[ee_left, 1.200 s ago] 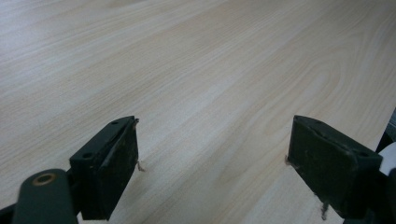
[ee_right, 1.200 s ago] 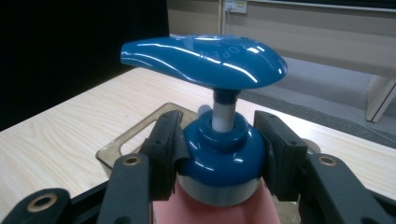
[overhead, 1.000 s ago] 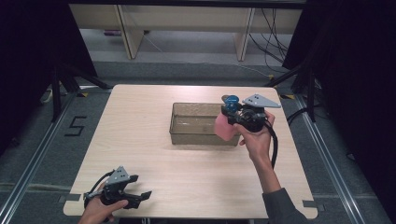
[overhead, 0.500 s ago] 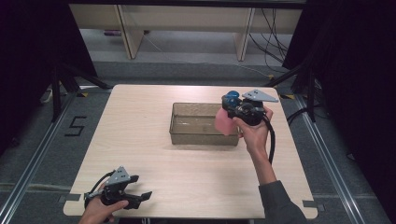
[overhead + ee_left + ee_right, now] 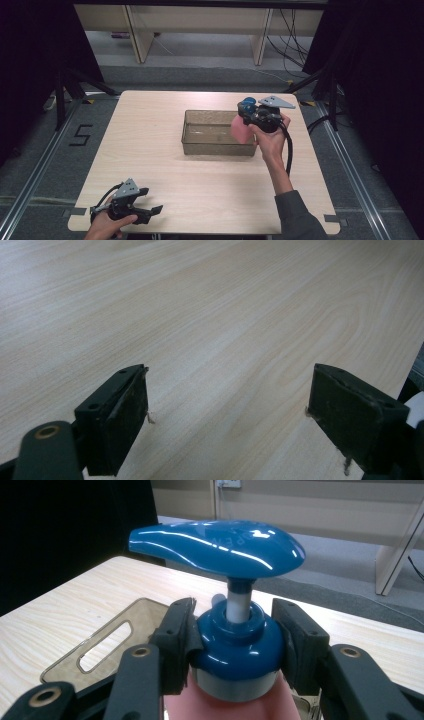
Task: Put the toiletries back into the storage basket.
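Note:
A pink pump bottle with a blue pump head hangs over the right end of a clear brown-tinted bin. My right gripper is shut on the bottle's blue collar, one pad on each side. The bottle stands upright in the right gripper view, above the bin's handle slot. My left gripper rests open at the table's near left corner, jaws wide apart over bare wood, holding nothing.
The light wooden table has open surface between the bin and the left gripper. A cable trails from the right gripper along the forearm. Shelving legs and cables stand on the floor beyond the far edge.
The right gripper has carried the pink bottle slightly left and toward the bin's right end. The left gripper has stayed put.

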Available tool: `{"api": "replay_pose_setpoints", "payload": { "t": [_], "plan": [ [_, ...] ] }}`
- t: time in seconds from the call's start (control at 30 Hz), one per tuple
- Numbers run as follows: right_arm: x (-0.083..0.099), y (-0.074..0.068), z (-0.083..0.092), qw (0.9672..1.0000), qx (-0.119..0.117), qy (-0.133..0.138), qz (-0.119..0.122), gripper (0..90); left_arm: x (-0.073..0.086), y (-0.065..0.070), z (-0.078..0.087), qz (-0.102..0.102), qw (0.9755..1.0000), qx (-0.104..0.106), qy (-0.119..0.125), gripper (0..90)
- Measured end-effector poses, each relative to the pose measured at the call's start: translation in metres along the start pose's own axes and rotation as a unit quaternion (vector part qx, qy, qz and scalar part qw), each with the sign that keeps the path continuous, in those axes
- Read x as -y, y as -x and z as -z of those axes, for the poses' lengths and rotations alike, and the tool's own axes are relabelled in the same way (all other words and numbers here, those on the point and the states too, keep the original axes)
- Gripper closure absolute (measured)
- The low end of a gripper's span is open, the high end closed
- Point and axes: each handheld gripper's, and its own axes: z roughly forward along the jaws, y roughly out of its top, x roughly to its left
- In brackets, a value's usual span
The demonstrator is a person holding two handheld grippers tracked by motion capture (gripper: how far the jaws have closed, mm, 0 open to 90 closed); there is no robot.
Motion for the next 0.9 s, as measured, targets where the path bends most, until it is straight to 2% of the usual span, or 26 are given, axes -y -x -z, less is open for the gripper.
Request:
{"api": "replay_pose_setpoints", "payload": {
  "t": [0.07, 0.17, 0.23, 0.27, 0.37, 0.4, 0.43, 0.47, 0.5, 0.6, 0.8, 0.87, 0.9],
  "plan": [
    [0.002, 0.002, -0.002, 1.0, -0.003, -0.004, 0.0, 53.3, 0.0, 0.0, 0.0, 0.001, 1.0, 0.002, 0.003, 15.6],
    [0.004, 0.003, -0.004, 1.0, 0.006, -0.001, 0.008, 53.3, 0.0, 0.0, -0.001, 0.0, 1.0, 0.003, 0.003, 15.6],
    [0.006, 0.001, -0.005, 0.9999, 0.004, -0.01, -0.008, 53.3, 0.0, 0.0, -0.001, 0.0, 1.0, 0.003, 0.003, 15.5],
    [0.006, 0.003, -0.005, 0.9999, 0.007, -0.009, 0.006, 53.3, 0.0, 0.0, -0.001, 0.001, 1.0, 0.002, 0.003, 15.6],
    [0.008, 0.005, -0.008, 0.9999, 0.006, -0.008, 0.006, 53.3, 0.0, 0.0, 0.0, -0.001, 1.0, 0.003, 0.003, 15.6],
    [0.009, 0.004, -0.008, 0.9999, 0.006, -0.009, -0.006, 53.3, 0.0, 0.0, 0.0, -0.001, 1.0, 0.003, 0.003, 15.6],
    [0.009, 0.007, -0.009, 0.9999, 0.004, -0.008, 0.008, 53.3, 0.0, 0.0, 0.0, 0.001, 1.0, 0.002, 0.003, 15.6],
    [0.011, 0.007, -0.01, 1.0, 0.002, -0.01, -0.001, 53.3, 0.0, 0.0, -0.001, 0.001, 1.0, 0.003, 0.003, 15.6],
    [0.011, 0.007, -0.009, 0.9999, 0.009, -0.013, -0.006, 53.3, 0.0, 0.001, -0.001, 0.001, 1.0, 0.003, 0.004, 15.5],
    [0.013, 0.01, -0.011, 0.9999, 0.006, -0.01, -0.001, 53.3, 0.0, 0.0, -0.001, 0.001, 1.0, 0.003, 0.004, 15.6],
    [0.015, 0.01, -0.011, 0.9997, 0.01, -0.018, -0.012, 53.3, 0.0, 0.0, 0.0, 0.001, 1.0, 0.003, 0.003, 15.6],
    [0.016, 0.012, -0.012, 0.9998, 0.01, -0.014, -0.002, 53.3, 0.0, 0.0, 0.001, -0.006, 1.0, 0.0, -0.004, 15.6],
    [0.017, 0.011, -0.011, 0.9998, 0.011, -0.016, -0.01, 53.3, 0.0, 0.0, 0.001, -0.005, 1.0, 0.001, -0.002, 15.6]
  ]
}}
